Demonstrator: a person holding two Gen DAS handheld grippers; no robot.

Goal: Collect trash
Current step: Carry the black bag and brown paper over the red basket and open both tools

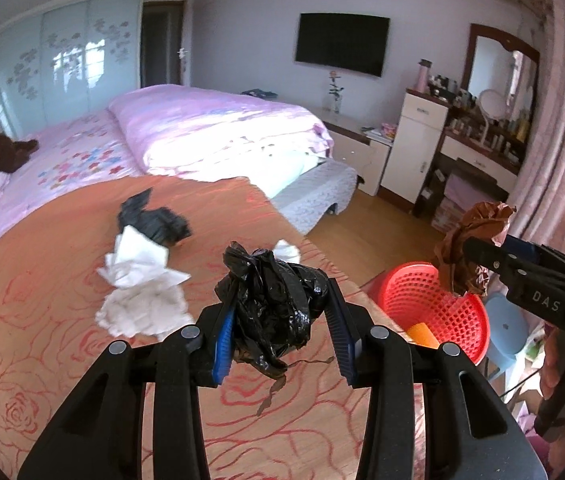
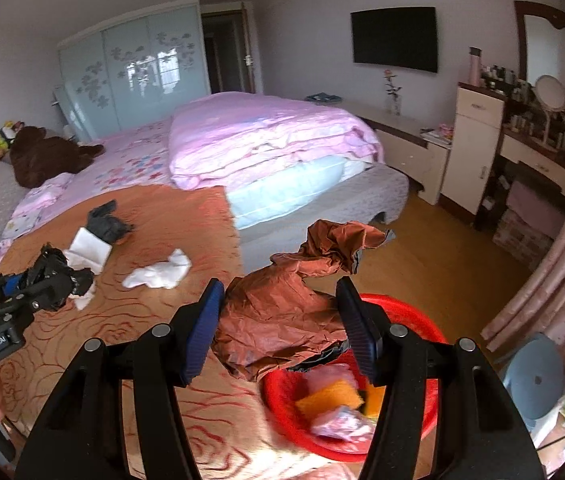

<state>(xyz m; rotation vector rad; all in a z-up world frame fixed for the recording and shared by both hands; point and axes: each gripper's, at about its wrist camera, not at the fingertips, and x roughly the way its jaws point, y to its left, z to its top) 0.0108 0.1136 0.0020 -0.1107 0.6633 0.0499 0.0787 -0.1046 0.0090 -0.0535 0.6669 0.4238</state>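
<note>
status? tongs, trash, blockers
Left tongs shut on crumpled black plastic bag. Right tongs shut on crumpled brown wrapper, above red mesh basket. White tissues remain on bedspread. No blockers.

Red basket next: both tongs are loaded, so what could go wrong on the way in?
The brown wrapper is wide and floppy in the right tongs; it may drape over the red basket rim. The black bag in the left tongs trails a loose strip that could snag. Tissues remain on the bedspread.
</note>
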